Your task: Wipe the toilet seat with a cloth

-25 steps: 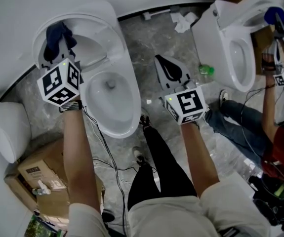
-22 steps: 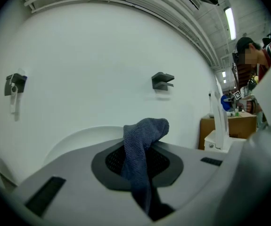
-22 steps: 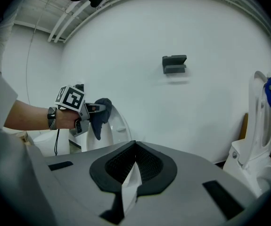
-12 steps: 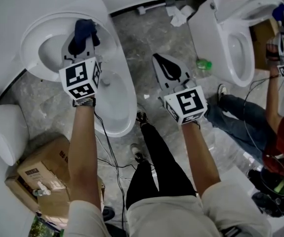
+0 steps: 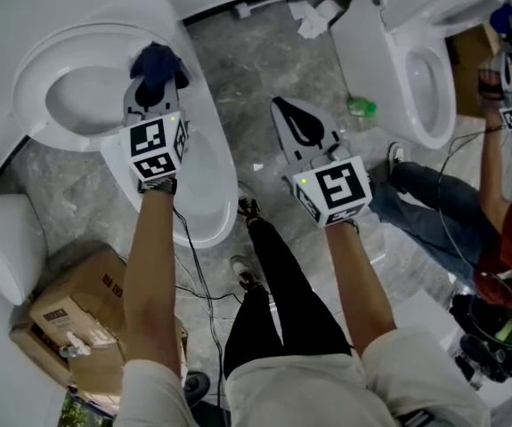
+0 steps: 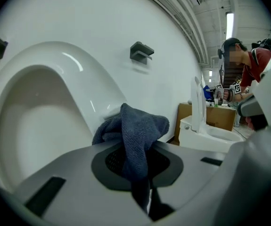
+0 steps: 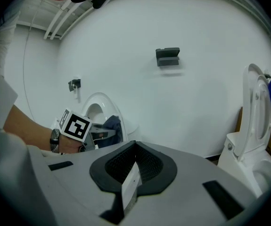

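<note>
A white toilet [image 5: 209, 181] stands with its seat [image 5: 37, 78] raised against the wall. My left gripper [image 5: 153, 85] is shut on a dark blue cloth [image 5: 156, 63] and holds it at the right rim of the raised seat. Whether the cloth touches the seat I cannot tell. In the left gripper view the cloth [image 6: 137, 126] bulges out of the shut jaws in front of the seat's ring [image 6: 86, 86]. My right gripper [image 5: 302, 123] hangs shut and empty over the floor right of the toilet. Its own view shows the left gripper's marker cube [image 7: 76, 125] and the cloth [image 7: 111, 125].
A second toilet [image 5: 416, 60] stands at the upper right, where another person [image 5: 505, 229] works with grippers. A green bottle [image 5: 360, 107] and crumpled paper [image 5: 313, 20] lie on the marble floor. A cardboard box [image 5: 86, 318], a third toilet [image 5: 6, 247] and cables sit at the lower left.
My left gripper has come down and across with the cloth, from in front of the seat's opening to its right rim. The right gripper has barely shifted.
</note>
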The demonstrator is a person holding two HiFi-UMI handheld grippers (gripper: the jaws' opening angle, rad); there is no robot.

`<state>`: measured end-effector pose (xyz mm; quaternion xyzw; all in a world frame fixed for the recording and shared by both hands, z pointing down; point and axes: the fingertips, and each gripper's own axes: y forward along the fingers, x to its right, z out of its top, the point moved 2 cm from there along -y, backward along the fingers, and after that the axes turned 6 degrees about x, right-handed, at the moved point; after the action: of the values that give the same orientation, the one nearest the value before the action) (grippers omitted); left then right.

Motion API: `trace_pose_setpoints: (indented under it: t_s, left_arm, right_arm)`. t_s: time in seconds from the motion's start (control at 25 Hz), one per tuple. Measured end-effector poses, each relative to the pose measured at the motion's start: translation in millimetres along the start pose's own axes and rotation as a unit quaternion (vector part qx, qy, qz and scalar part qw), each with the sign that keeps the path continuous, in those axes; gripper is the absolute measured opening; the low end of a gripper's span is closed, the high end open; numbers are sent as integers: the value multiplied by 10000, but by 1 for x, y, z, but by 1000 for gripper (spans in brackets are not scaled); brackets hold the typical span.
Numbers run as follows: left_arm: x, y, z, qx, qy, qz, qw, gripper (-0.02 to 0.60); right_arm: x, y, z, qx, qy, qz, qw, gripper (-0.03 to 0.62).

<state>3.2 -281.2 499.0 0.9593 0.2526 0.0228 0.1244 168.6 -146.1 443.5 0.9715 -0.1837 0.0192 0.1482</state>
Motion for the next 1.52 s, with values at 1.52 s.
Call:
trace_pose_setpoints:
  t_s: [1.52]
  left_arm:
    - [-16,-10,-201,-1978,-1123,597,9720,41]
  right_arm:
    - [-8,25,-60,-504,96,189,9985,20]
